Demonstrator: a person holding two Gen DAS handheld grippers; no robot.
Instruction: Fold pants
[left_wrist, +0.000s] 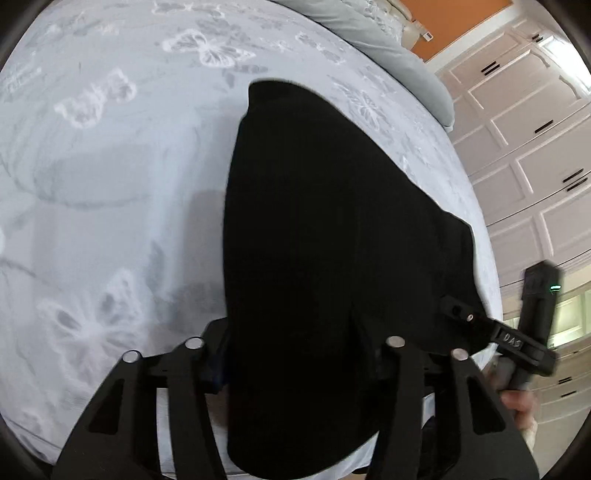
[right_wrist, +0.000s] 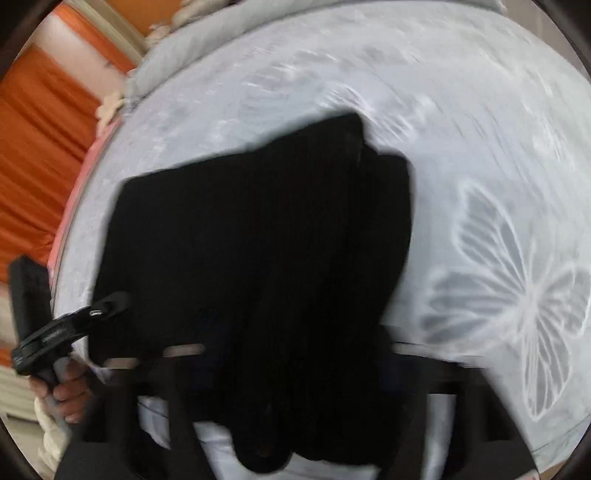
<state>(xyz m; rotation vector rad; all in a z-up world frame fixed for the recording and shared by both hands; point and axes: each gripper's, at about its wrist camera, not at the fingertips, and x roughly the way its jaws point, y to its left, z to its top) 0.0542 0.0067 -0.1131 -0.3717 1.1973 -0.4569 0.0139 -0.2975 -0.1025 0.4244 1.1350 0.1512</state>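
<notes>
Nearest in the left wrist view, the left gripper (left_wrist: 295, 354) clamps the black pants (left_wrist: 325, 236), which run toward 12 o'clock over the butterfly-print bedspread (left_wrist: 110, 166). At 4 o'clock the right gripper (left_wrist: 461, 314) bites their edge, a hand (left_wrist: 521, 402) below it. Only this view shows white cabinets (left_wrist: 524, 147); the right wrist view alone shows orange curtains (right_wrist: 40, 147).

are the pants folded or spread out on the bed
Folded, at least partly: the pants lie as a compact black stack with layered edges showing on the bed.
</notes>
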